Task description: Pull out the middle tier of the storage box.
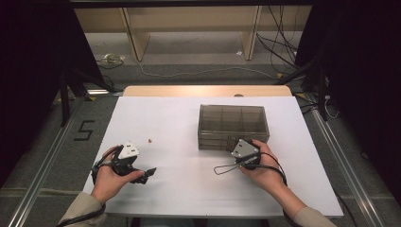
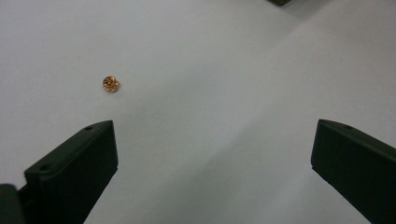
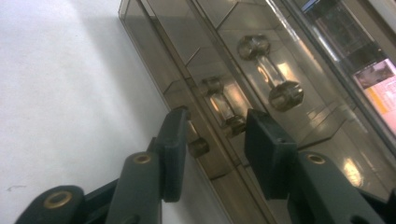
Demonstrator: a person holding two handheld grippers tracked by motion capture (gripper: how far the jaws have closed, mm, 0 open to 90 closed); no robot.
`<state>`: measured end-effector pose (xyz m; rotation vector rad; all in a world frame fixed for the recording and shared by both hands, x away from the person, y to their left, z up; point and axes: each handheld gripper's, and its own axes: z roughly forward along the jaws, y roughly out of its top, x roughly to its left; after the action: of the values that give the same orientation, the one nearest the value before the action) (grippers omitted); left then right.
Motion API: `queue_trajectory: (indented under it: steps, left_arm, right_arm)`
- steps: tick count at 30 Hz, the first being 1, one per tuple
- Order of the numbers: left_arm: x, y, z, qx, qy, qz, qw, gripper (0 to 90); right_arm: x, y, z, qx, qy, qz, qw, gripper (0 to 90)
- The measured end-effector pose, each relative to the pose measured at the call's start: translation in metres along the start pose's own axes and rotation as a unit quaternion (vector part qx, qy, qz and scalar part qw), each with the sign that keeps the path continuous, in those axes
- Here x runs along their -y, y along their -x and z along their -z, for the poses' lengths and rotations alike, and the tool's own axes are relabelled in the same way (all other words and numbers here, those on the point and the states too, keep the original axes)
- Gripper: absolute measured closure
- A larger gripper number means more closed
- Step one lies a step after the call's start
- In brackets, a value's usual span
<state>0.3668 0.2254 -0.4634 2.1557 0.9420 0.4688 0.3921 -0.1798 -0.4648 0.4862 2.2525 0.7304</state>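
Note:
A smoky see-through plastic box (image 1: 232,124) with inner dividers stands closed on the white table (image 1: 189,189), right of the middle. My right gripper (image 1: 246,152) is at its front wall. In the right gripper view the gripper (image 3: 215,116) stands open, its jaws a little apart on either side of the front latch (image 3: 223,106) of the box (image 3: 261,56). A tiny copper-coloured part (image 1: 150,140) lies alone on the table at the left. My left gripper (image 1: 147,172) lies low near the front left, wide open (image 2: 213,128), with the copper part (image 2: 110,84) ahead of its left jaw.
A wooden strip (image 1: 208,90) runs along the table's far edge. Beyond it are the floor, loose cables (image 1: 198,72) and shelf legs. A metal rail (image 1: 45,161) flanks the table on the left. A second latch (image 3: 270,70) sits farther along the box front.

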Motion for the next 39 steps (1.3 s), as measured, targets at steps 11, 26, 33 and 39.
queue_trajectory:
  steps: [11,26,33,39]
  left_arm:
    - [0.0,0.0,0.0,0.0,0.0,-0.001,1.0,1.3]
    - [0.0,0.0,0.0,-0.002,0.002,-0.005,1.0,2.5]
    - [0.0,0.0,0.001,-0.003,0.002,-0.005,1.0,3.1]
    - [0.001,0.0,0.001,-0.004,0.003,-0.005,1.0,3.6]
  right_arm:
    - [-0.006,-0.004,0.0,0.021,-0.015,0.042,0.9988,62.9]
    - [-0.009,-0.011,-0.001,0.06,-0.043,0.119,0.9901,70.7]
    - [-0.011,-0.015,-0.002,0.084,-0.055,0.148,0.9839,77.6]
    - [-0.012,-0.02,-0.004,0.103,-0.068,0.166,0.9783,77.9]
